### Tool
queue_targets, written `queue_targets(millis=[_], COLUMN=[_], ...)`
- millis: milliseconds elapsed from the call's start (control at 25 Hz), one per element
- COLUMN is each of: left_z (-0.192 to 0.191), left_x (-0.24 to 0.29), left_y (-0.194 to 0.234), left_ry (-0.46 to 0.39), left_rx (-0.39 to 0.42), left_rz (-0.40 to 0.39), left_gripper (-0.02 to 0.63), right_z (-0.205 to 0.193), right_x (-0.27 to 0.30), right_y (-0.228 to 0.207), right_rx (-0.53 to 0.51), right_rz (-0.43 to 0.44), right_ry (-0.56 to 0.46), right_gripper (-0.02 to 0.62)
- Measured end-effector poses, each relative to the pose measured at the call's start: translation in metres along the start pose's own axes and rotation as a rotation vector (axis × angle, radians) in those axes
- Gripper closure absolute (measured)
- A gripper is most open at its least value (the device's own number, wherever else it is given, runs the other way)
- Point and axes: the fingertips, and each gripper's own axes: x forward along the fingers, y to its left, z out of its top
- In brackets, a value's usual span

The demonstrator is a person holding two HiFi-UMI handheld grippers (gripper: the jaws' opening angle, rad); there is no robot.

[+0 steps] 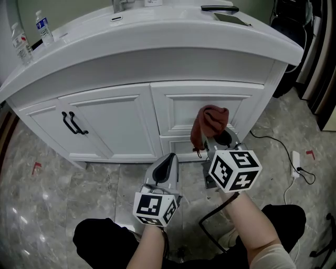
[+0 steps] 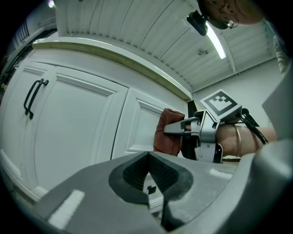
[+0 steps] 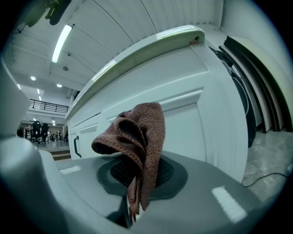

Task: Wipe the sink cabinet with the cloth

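While the right hand-held gripper (image 1: 214, 141) clamps it, cloth (image 1: 210, 123) points at cabinet (image 1: 121, 122).

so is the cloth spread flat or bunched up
Bunched up: the cloth droops in crumpled folds from the right gripper, whose jaws are shut on it.

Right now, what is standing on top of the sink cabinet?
Two water bottles stand at the left end of the countertop; a black bar-shaped object and a dark flat slab lie near its right end. Only the faucet base shows; the basin is hidden.
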Motion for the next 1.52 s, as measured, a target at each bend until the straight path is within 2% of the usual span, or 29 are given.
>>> queue_targets(millis=[280, 400, 680, 880, 1080, 1320, 1440, 1520], left_z=[-0.004, -0.010, -0.015, -0.019, -0.020, -0.020, -0.022, -0.021], left_x=[0.006, 0.010, 0.020, 0.027, 0.034, 0.035, 0.035, 0.033], left_y=[-0.007, -0.012, -0.018, -0.034, -0.050, -0.054, -0.049, -0.043], left_ry=[0.010, 0.024, 0.032, 0.041, 0.048, 0.041, 0.045, 0.044], left_rx=[0.009, 0.012, 0.006, 0.024, 0.035, 0.030, 0.028, 0.022], left_rz=[-0.015, -0.023, -0.030, -0.062, -0.091, -0.094, -0.084, -0.072], left_gripper=[0.606, 0.606, 0.606, 0.606, 0.606, 0.606, 0.606, 0.606], right_z=[0.004, 0.003, 0.006, 0.014, 0.022, 0.019, 0.012, 0.004], right_x=[-0.008, -0.003, -0.008, -0.023, -0.037, -0.054, -0.055, -0.051], right_y=[-0.037, -0.050, -0.066, -0.090, -0.104, -0.132, -0.127, -0.111], right_rx=[0.014, 0.031, 0.014, -0.019, -0.029, 0.020, 0.038, 0.064], right_rz=[-0.083, -0.092, -0.112, -0.171, -0.188, -0.258, -0.245, -0.198], right_ry=[-0.007, 0.005, -0.008, -0.018, -0.026, -0.024, -0.026, -0.035], right_gripper=[0.517, 0.517, 0.515, 0.517, 0.514, 0.515, 0.515, 0.515])
